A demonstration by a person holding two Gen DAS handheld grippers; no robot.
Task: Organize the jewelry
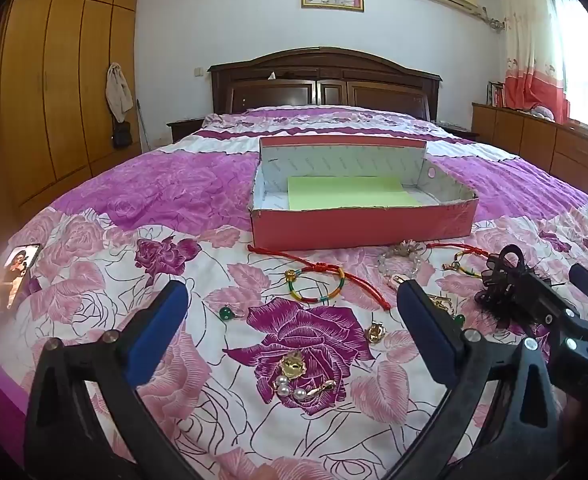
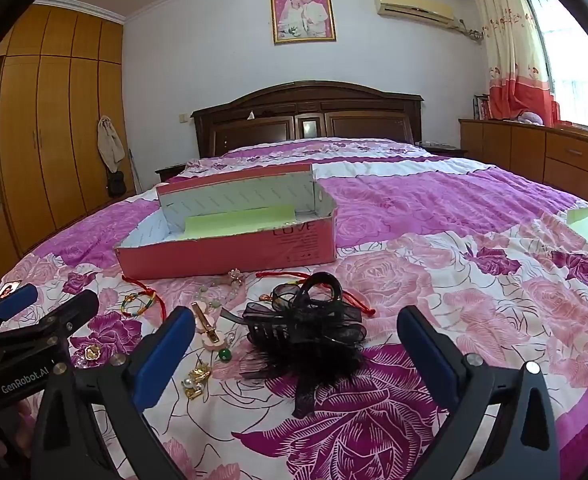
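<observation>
Holding both grippers over bedspread, we see left gripper w/ fingers wide apart, nothing btwn pads; right gripper likewise apart, straddling black hair clip w/o touching. Jewelry scattered at 12 o'clock of left gripper: braided bracelet, pearl brooch. Pink box beyond, lid up.

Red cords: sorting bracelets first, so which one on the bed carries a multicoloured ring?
The red cord left of the clear bead bracelet; its green, yellow and red ring sets it apart.
</observation>
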